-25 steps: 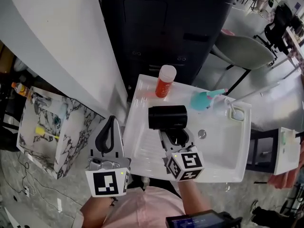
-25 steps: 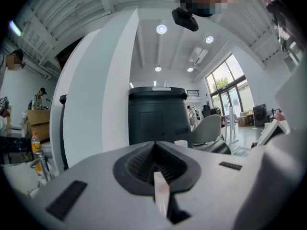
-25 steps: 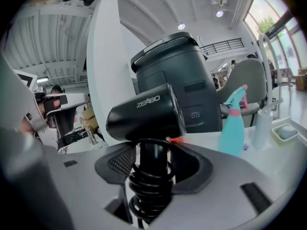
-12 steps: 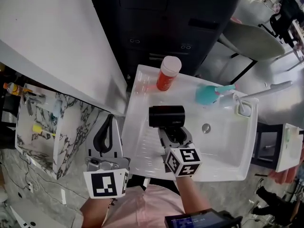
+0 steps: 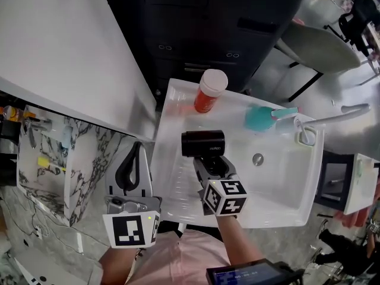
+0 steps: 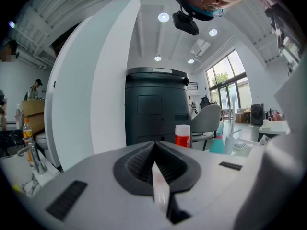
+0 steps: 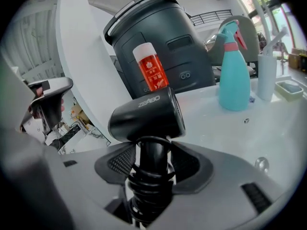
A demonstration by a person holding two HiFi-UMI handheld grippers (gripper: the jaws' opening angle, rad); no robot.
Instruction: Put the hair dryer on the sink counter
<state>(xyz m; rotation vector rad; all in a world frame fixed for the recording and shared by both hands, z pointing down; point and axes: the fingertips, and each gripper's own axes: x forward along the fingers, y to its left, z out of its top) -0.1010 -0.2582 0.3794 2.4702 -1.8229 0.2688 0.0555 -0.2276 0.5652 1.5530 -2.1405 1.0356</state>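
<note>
A black hair dryer (image 5: 203, 143) (image 7: 148, 118) hangs over the white sink counter (image 5: 172, 180), barrel lying sideways above the ribbed drain board. My right gripper (image 5: 212, 166) (image 7: 149, 169) is shut on its handle, with the coiled black cord bunched between the jaws. My left gripper (image 5: 134, 170) (image 6: 156, 169) stays off the counter's left edge, jaws shut with nothing between them.
A red bottle with a white cap (image 5: 209, 91) (image 7: 150, 70) stands at the counter's back edge. A teal spray bottle (image 5: 262, 118) (image 7: 234, 68) stands by the faucet (image 5: 332, 116). The basin drain (image 5: 257, 158) lies to the dryer's right. A dark cabinet (image 5: 219, 34) rises behind; a marble shelf (image 5: 77, 159) sits to the left.
The hair dryer and my right gripper have shifted a little left and toward the counter's back. The left gripper has hardly moved.
</note>
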